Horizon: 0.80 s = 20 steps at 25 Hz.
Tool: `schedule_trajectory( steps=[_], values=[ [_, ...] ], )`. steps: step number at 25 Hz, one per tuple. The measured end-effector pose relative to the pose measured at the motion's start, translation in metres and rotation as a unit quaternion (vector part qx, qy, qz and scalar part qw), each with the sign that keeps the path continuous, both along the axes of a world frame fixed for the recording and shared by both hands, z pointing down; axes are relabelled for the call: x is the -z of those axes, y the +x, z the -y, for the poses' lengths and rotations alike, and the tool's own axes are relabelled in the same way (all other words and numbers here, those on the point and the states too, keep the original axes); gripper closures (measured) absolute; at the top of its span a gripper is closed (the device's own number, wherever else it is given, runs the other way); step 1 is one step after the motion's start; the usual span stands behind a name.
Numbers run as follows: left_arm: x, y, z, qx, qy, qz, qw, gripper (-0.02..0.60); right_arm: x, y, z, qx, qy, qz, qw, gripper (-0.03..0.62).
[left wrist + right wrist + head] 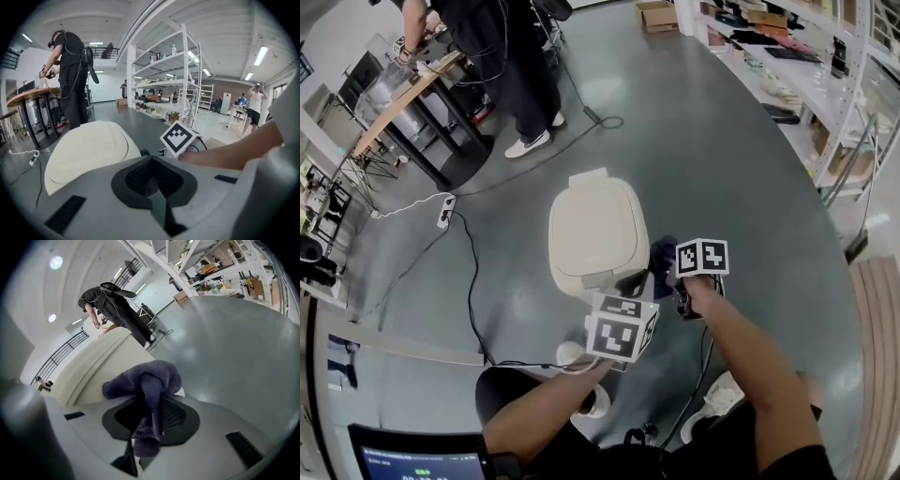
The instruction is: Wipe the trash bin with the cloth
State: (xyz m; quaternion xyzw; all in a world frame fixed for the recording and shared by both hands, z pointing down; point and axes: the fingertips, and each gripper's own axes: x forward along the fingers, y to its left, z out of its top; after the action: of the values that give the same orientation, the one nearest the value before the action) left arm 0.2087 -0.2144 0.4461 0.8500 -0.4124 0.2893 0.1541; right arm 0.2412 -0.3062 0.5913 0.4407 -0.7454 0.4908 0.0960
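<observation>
Pinching the purple cloth [146,380] beside the trash bin [595,230].
My right claw [149,401] grips it; my left claw [151,180] is pressed together, empty.

The person wears a black short sleeve [795,461], dark trousers [514,392] and white shoes [720,396]. The left gripper [151,182] and the right gripper [149,425] each have a smooth, pale grey shell, with a black rounded recess around the jaws and small black rectangular slots to either side. Each carries 1 white cube printed with black square markers: the left cube [622,326] and the right cube [702,257]. A thin black cable [701,361] trails below the right gripper.
</observation>
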Motion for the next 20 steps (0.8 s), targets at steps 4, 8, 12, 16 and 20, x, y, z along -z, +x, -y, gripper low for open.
schedule_trajectory(
  steps=[4,8,12,16,20],
  values=[
    [-0.033,0.009,-0.013,-0.020,-0.054,0.012,0.9983,0.584,-0.036,-0.002,0.006,-0.006,-0.012,0.013,1.000,0.511],
    [-0.069,0.005,-0.020,-0.040,-0.083,0.054,0.9943,0.584,-0.071,-0.011,0.011,-0.003,-0.022,0.036,0.999,0.511],
    [-0.100,0.007,-0.025,-0.058,-0.109,0.075,0.9895,0.584,-0.101,-0.011,0.013,-0.004,-0.045,0.051,0.998,0.513],
    [-0.113,0.012,-0.022,-0.058,-0.124,0.079,0.9875,0.584,-0.133,-0.010,0.013,-0.009,-0.063,0.048,0.997,0.513],
    [-0.122,0.016,-0.024,-0.067,-0.133,0.084,0.9853,0.584,-0.163,-0.013,0.014,-0.023,-0.078,0.050,0.995,0.511]
  ],
)
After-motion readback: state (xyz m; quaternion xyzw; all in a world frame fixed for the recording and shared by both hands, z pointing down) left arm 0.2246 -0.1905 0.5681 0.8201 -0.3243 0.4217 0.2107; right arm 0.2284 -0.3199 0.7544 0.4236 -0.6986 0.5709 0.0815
